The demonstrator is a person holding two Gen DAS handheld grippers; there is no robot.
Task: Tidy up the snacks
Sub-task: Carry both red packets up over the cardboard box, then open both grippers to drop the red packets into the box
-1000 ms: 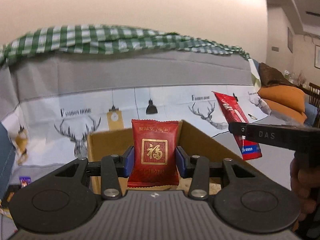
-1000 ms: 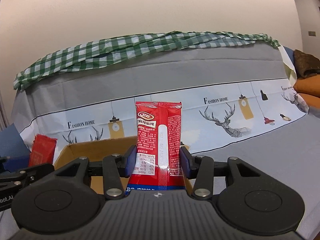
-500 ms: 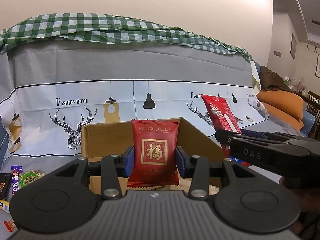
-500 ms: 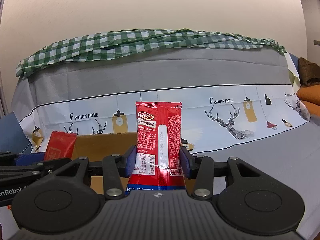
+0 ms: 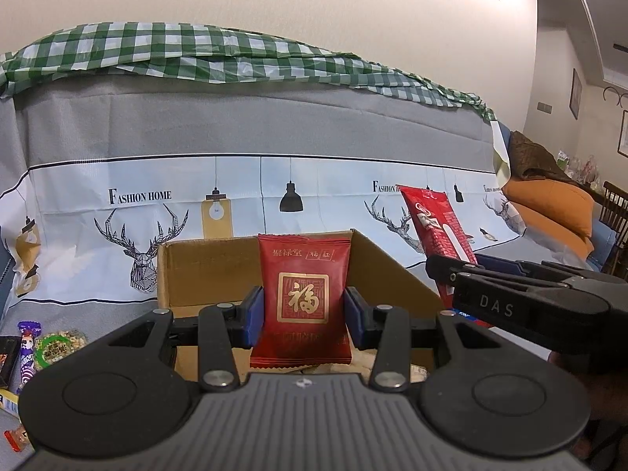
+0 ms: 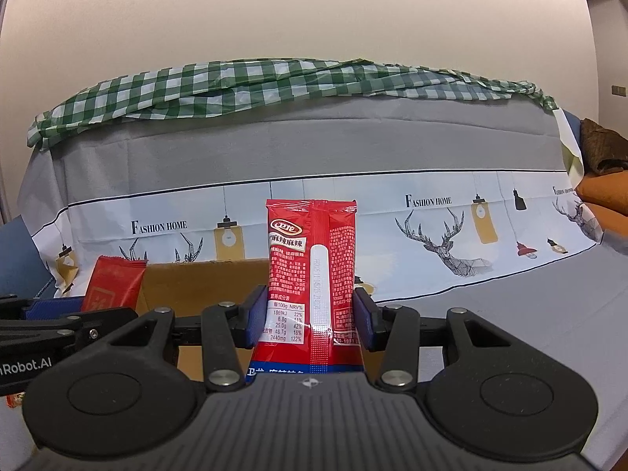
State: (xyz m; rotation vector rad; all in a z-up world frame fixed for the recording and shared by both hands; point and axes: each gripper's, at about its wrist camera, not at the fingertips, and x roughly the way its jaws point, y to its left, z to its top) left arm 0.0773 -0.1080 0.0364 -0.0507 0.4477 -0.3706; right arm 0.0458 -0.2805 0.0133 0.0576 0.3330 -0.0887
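My left gripper (image 5: 302, 316) is shut on a dark red snack packet with a gold square emblem (image 5: 303, 271), held upright over an open cardboard box (image 5: 204, 271). To its right the other gripper's black body (image 5: 522, 298) carries a taller red packet (image 5: 431, 219). In the right wrist view my right gripper (image 6: 310, 320) is shut on that tall red packet with white nutrition text (image 6: 312, 271), upright in front of the box (image 6: 204, 278). The dark red packet (image 6: 112, 286) and the left gripper's body (image 6: 43, 333) show at the left edge.
A sofa back with a grey and deer-print cover (image 5: 274, 125) and a green checked cloth (image 5: 196, 55) rises behind the box. Several loose snacks (image 5: 43, 349) lie at the left on the seat. Orange cushions (image 5: 549, 204) sit far right. The grey seat (image 6: 530, 314) stretches right of the box.
Both views have rolled level, so the sofa back stands straighter. The right gripper with its packet has drawn nearer the box in the left view. Both grips are unchanged.
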